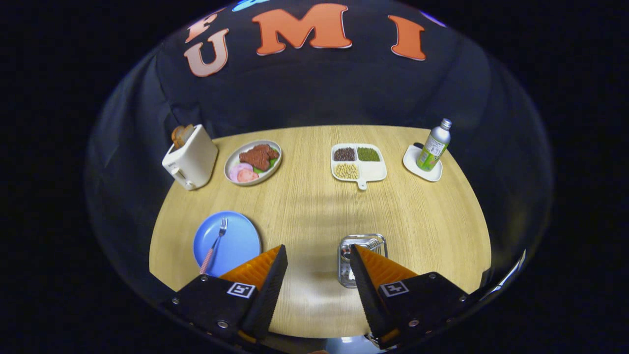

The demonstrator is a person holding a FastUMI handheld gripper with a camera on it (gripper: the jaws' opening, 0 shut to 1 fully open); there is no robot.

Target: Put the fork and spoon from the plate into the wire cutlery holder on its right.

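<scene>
A silver fork with a pink handle (214, 246) lies on a round blue plate (238, 241) at the near left of the wooden bench (304, 196). Its long axis runs near to far, tines pointing away. The gripper (317, 255) hovers with jaws wide open and empty; the fork lies left of them, and the wire cutlery holder (361, 246) sits behind the right jaw.

Lighting, your view: even overhead light on the wooden table (314, 206), soft shadows, mild glare on the wire cutlery holder (362, 244). Strong fisheye bending at edges; dim backdrop; centre sharp.
</scene>
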